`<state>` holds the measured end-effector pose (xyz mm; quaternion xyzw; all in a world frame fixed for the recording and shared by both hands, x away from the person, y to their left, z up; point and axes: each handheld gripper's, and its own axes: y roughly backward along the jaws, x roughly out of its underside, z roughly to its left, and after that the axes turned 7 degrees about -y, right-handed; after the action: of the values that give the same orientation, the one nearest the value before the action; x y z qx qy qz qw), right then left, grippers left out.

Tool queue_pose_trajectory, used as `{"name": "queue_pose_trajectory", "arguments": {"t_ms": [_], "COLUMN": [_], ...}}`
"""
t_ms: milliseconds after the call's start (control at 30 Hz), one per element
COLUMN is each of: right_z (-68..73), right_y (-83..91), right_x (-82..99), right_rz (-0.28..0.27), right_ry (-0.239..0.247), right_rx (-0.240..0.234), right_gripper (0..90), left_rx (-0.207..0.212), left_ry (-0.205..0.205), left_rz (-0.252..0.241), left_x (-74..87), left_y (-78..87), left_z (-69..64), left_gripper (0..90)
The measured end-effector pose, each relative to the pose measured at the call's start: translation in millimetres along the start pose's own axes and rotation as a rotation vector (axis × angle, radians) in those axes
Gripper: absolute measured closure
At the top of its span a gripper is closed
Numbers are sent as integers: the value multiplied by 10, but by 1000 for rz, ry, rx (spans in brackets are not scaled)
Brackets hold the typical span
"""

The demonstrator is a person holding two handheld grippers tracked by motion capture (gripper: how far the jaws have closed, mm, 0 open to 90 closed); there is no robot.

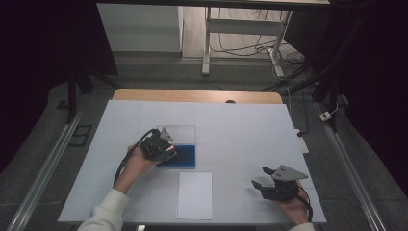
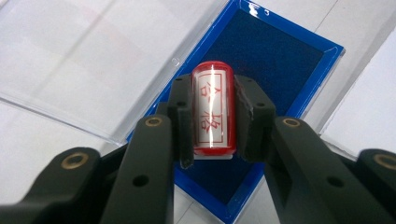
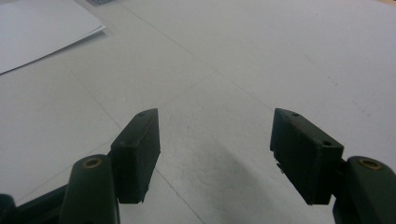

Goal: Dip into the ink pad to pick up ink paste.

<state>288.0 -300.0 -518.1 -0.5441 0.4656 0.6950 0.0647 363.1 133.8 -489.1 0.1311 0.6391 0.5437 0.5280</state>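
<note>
Between the two black jaws of the left claw [image 2: 212, 116] sits a red cylindrical stamp [image 2: 213, 112], clamped from both sides across its body. Its label is white with red characters and a red frame, and it faces the left gripper view's camera. The stamp hangs over a blue ink pad [image 2: 275, 65], whose dark blue felt lies inside a brighter blue rim; whether its lower end touches the felt cannot be told. A clear lid [image 2: 88, 60] lies folded open beside the pad, flat on the desk [image 1: 240, 125] and joined to the pad along one edge.

From the high view, the left claw [image 1: 166, 149] stands over the left part of the ink pad [image 1: 185, 155], with the clear lid [image 1: 183, 132] on the far side of it. The person's left hand [image 1: 137, 161] grips the tool from behind, a cable trailing back along the pale sleeve [image 1: 108, 211].

Just nearer the person than the pad lies a white sheet of paper [image 1: 195, 195], upright in the picture and apart from the pad.

Well off to the right, the right claw [image 1: 260, 178] rests low near the desk's front edge, held by the right hand [image 1: 293, 204]. Its jaws stand wide apart with nothing between them, only bare white desk [image 3: 224, 93] beyond, and a corner of the paper [image 3: 42, 28] at the upper left of the right gripper view.
</note>
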Motion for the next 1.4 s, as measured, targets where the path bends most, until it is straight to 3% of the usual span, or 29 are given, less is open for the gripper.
{"name": "queue_pose_trajectory", "arguments": {"t_ms": [533, 767, 1000, 1400], "right_z": [-1, -13, -8, -4], "right_y": [17, 24, 28, 35], "right_x": [-1, 8, 6, 3], "right_rz": [-3, -4, -3, -12], "right_ry": [0, -4, -1, 1], "right_rx": [6, -3, 0, -4], "right_gripper": [325, 325, 326, 330], "left_rx": [8, 4, 32, 66], "left_ry": [-8, 15, 30, 56], "left_rz": [-16, -73, -152, -222], "left_x": [2, 11, 4, 35], "left_y": [51, 167, 338, 483], "left_z": [22, 67, 76, 107], "left_gripper": [704, 704, 703, 703]}}
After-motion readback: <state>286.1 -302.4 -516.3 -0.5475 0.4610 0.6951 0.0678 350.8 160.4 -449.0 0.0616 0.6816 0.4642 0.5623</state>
